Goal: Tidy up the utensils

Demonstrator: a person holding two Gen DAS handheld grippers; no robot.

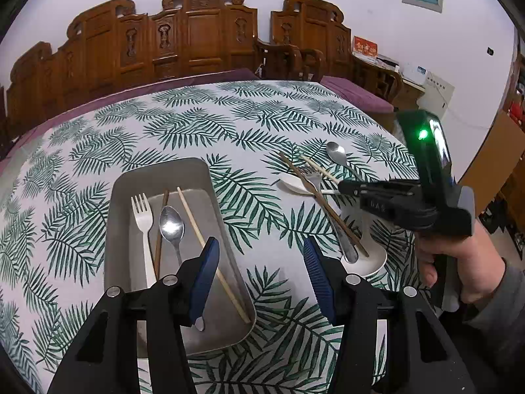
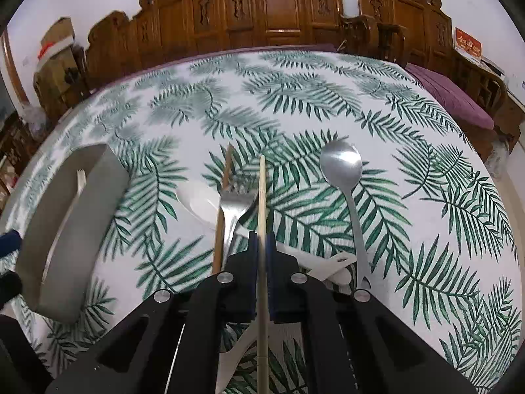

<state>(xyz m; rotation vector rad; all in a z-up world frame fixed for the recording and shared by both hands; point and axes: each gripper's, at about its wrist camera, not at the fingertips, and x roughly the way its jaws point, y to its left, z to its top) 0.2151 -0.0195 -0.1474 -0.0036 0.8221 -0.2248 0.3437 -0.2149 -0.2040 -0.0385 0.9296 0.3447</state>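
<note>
A grey metal tray (image 1: 157,170) lies on the leaf-print tablecloth and holds a white fork (image 1: 141,216), a metal spoon (image 1: 171,225), a dark chopstick (image 1: 161,229) and a light chopstick (image 1: 210,252). My left gripper (image 1: 259,249) is open and empty over the tray's right edge. My right gripper (image 2: 261,239) is shut on a light chopstick (image 2: 262,197), which also shows in the left wrist view (image 1: 320,169). Beside it lie a metal fork (image 2: 233,207), a dark chopstick (image 2: 221,210), a white spoon (image 2: 200,203) and a metal spoon (image 2: 344,170).
A white spoon rest or small dish (image 1: 370,259) sits under the utensil handles at the right. Carved wooden chairs (image 1: 197,32) stand behind the table. The tray shows at the left of the right wrist view (image 2: 72,216).
</note>
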